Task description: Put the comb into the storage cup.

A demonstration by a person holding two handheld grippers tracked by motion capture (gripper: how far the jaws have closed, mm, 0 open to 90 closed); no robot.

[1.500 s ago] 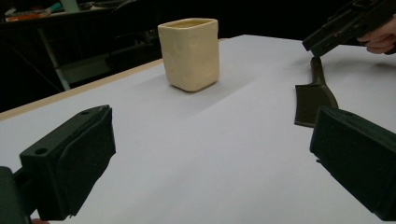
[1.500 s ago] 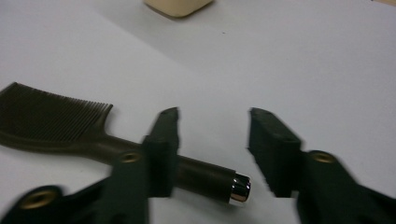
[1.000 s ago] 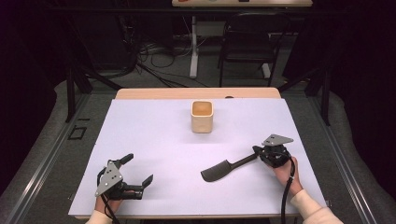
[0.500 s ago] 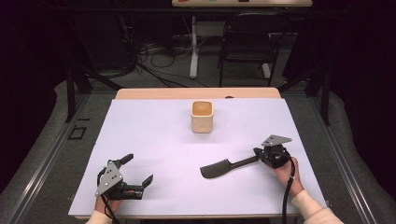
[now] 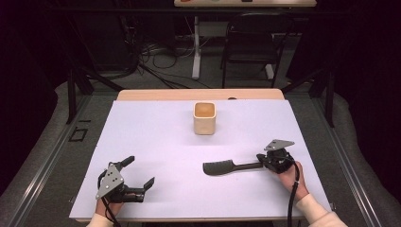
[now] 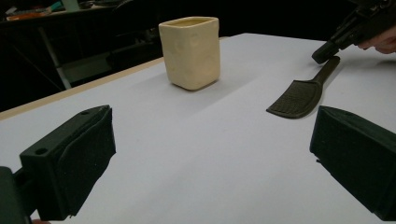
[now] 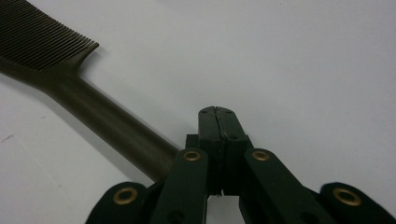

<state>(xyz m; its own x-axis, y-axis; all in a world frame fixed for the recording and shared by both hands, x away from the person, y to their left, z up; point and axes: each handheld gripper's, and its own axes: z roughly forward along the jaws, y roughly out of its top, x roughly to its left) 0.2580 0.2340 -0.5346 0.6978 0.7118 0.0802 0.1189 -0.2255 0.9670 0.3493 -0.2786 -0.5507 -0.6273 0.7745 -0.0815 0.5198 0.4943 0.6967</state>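
A dark spatula [image 5: 218,168] lies flat on the white table sheet [image 5: 161,142], with its ribbed blade toward the table's middle and its handle running right. My right gripper [image 5: 261,161] is at the handle's end. In the right gripper view its jaws [image 7: 217,114] are pressed together with nothing between them, and the spatula handle [image 7: 107,126] passes just to their left and under the linkage. My left gripper [image 5: 138,171] rests at the near left with its jaws wide apart [image 6: 210,154] and nothing between them. A cream square cup [image 5: 204,118] stands upright at the middle back.
The cup [image 6: 190,51] and the spatula [image 6: 299,95] lie ahead of the left gripper, and the right gripper [image 6: 327,49] shows far right. A wooden table edge [image 5: 198,94] runs along the back. Dark floor, cables and a chair [image 5: 250,52] lie beyond.
The spatula has swung from a slant to nearly level: its handle end and the right gripper came slightly toward me. The left gripper has not moved.
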